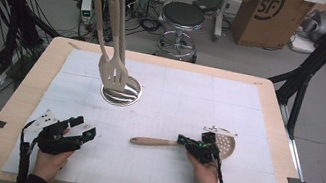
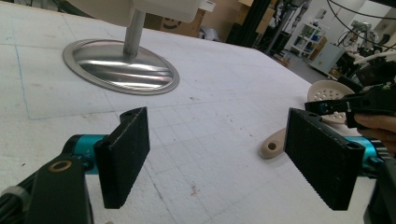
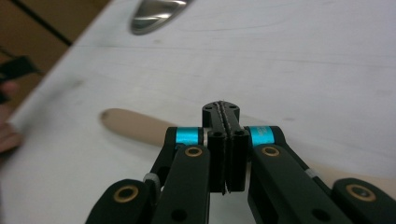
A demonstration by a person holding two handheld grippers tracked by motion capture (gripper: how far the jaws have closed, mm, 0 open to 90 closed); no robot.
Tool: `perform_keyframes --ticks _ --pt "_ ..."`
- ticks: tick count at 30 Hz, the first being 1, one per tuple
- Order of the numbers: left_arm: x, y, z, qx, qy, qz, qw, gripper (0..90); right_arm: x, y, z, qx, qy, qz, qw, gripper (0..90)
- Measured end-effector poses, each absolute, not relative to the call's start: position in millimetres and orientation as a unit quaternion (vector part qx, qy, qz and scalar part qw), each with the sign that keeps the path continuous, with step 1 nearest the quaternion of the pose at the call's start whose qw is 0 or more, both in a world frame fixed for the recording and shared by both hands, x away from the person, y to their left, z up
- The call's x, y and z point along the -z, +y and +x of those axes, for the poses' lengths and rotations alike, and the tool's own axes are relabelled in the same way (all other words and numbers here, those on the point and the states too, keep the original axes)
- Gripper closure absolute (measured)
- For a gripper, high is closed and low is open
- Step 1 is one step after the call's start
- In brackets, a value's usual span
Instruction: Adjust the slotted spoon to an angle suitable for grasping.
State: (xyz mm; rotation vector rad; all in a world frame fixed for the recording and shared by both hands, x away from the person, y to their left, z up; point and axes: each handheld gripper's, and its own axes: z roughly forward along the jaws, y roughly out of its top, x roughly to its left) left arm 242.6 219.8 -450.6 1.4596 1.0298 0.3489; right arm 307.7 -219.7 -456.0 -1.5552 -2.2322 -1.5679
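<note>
Right claw closed over skimmer; handle points toward left claw.

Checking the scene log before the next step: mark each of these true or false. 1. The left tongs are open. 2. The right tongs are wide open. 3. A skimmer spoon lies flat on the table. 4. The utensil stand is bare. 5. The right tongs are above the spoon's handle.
1. True: the left tongs stand wide open, with nothing between them.
2. False: the right tongs are shut, pads together.
3. True: the skimmer spoon lies flat on the table.
4. False: the stand has two utensils hanging on it.
5. True: in the right gripper view the handle runs beneath the shut tongs; contact cannot be told.
</note>
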Motion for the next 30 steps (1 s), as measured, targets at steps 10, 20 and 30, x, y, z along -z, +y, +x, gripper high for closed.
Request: perform_keyframes --ticks 10,20,30 --pt "450.7 219.8 242.7 -0.150 0.447 0.632 0.615 23.2 458.7 -150.3 286.9 0.480 -0.773 -0.412 0.053 89.6" --pt "450.7 219.0 242.9 -0.150 0.446 0.633 0.615 23.3 461.7 -117.2 287.1 0.435 -0.807 -0.394 0.062 89.7" --pt "450.6 216.8 242.8 -0.149 0.443 0.637 0.613 23.3 462.6 -115.5 301.0 0.435 -0.796 -0.416 0.064 89.9"
